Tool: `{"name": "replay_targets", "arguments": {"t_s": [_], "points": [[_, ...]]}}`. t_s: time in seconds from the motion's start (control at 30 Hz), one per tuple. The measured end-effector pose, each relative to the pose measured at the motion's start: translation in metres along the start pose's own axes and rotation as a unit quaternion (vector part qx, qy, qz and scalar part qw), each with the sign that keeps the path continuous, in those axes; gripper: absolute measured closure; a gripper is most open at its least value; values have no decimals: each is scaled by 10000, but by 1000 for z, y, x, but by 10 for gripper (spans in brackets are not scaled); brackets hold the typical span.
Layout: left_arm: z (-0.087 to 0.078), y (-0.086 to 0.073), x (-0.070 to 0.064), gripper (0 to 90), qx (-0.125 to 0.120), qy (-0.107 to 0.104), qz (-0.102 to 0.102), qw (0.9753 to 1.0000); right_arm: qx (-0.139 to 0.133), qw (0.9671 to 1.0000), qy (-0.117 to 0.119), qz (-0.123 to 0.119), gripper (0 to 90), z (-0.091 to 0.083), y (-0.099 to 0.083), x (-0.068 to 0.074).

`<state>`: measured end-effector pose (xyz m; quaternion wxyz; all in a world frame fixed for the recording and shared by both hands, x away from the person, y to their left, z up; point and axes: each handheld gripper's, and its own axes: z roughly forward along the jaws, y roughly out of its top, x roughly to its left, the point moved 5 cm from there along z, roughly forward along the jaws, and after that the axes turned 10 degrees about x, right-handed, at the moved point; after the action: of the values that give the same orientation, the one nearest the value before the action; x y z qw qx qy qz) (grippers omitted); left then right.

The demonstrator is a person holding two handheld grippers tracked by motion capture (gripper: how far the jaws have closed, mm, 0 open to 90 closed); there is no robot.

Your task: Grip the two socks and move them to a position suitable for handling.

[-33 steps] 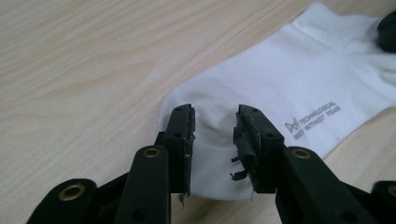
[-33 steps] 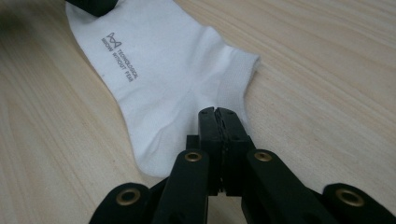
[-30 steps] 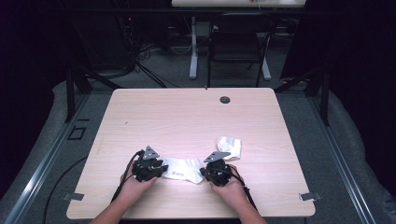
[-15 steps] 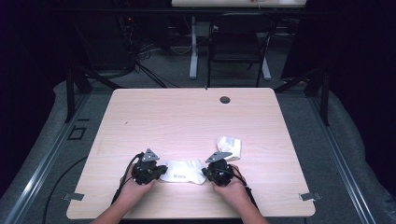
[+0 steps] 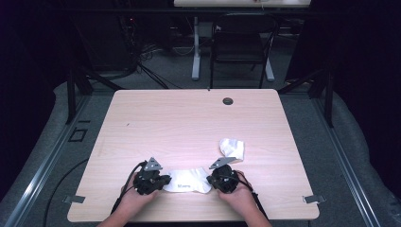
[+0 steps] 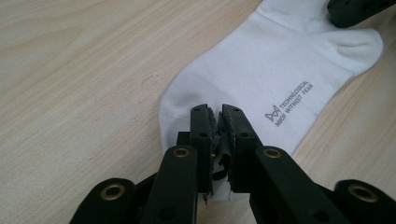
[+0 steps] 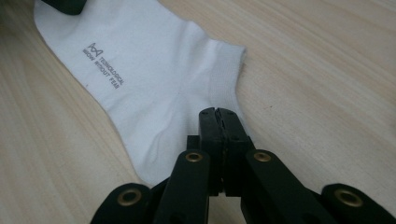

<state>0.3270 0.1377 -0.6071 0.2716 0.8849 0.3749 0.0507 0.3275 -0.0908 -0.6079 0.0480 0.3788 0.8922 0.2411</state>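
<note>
On the near edge of the wooden surface (image 5: pixel 189 123) a white ankle sock (image 5: pixel 189 180) lay flat between both grippers, with a second, bunched sock (image 5: pixel 231 148) just beyond to the right. The left gripper (image 6: pixel 215 116) had its fingers pinched narrow on one end, and the right gripper (image 7: pixel 218 116) had its fingers clamped on the other. Being soft, light and limp, the sock would likely sag unless held by both ends.

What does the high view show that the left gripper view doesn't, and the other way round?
The high view alone takes in the whole light wooden table, a second crumpled white sock lying apart, the round dark grommet and both of the person's hands. The left gripper view alone makes the small grey printed lettering readable and shows the left gripper with its jaws closed on the sock's edge. Both share the flat white sock stretched between the two grippers.
</note>
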Motion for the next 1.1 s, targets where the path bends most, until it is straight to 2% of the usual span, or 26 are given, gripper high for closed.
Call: {"name": "replay_targets", "arguments": {"t_s": [0.1, 0.23, 0.27, 0.37, 0.47, 0.53, 0.6, 0.63, 0.67, 0.7, 0.8, 0.83, 0.93, 0.97, 1.03, 1.1], "points": [[-3, 2, 0, 785, -113, -17, -22, 9999, -15, 9999, 121, 78, 876, -2, 0, 1], [-10, 6, 2, 716, -369, -25, -101, 9993, -305, 9993, 84, 202, 829, -10, 3, -3], [-12, 8, 4, 697, -445, -15, -122, 9989, -305, 9993, 63, 203, 821, -12, 3, -5], [-14, 10, 10, 655, -564, 77, -149, 9983, -543, 9979, -96, 348, 783, -20, 5, -14], [-15, 12, 15, 613, -640, 122, -236, 9976, -744, 9955, -228, 535, 761, -27, 6, -23], [-15, 12, 18, 591, -633, 152, -252, 9976, -793, 9948, -275, 570, 757, -29, 6, -27], [-14, 12, 22, 579, -641, 155, -327, 9973, -922, 9918, -469, 749, 728, -38, 6, -42], [-14, 12, 22, 577, -641, 155, -327, 9973, -922, 9918, -469, 749, 728, -38, 6, -42], [-14, 12, 24, 573, -661, 145, -362, 9971, -1012, 9890, -581, 905, 727, -42, 8, -52], [-14, 12, 24, 570, -661, 145, -362, 9971, -1012, 9890, -581, 905, 727, -42, 8, -52], [-16, 12, 26, 566, -682, 144, -389, 9968, -1033, 9859, -701, 1113, 728, -44, 9, -67], [-17, 13, 28, 563, -707, 174, -388, 9966, -1094, 9829, -806, 1240, 727, -43, 10, -76], [-18, 12, 29, 554, -722, 201, -436, 9962, -1092, 9798, -998, 1346, 719, -43, 12, -87], [-18, 12, 29, 554, -722, 201, -436, 9962, -1092, 9798, -998, 1346, 719, -43, 12, -87], [-17, 12, 29, 553, -705, 218, -431, 9963, -1107, 9756, -1244, 1430, 694, -43, 15, -98], [-17, 13, 29, 538, -726, 235, -395, 9963, -1132, 9737, -1313, 1477, 679, -41, 16, -105]]}}
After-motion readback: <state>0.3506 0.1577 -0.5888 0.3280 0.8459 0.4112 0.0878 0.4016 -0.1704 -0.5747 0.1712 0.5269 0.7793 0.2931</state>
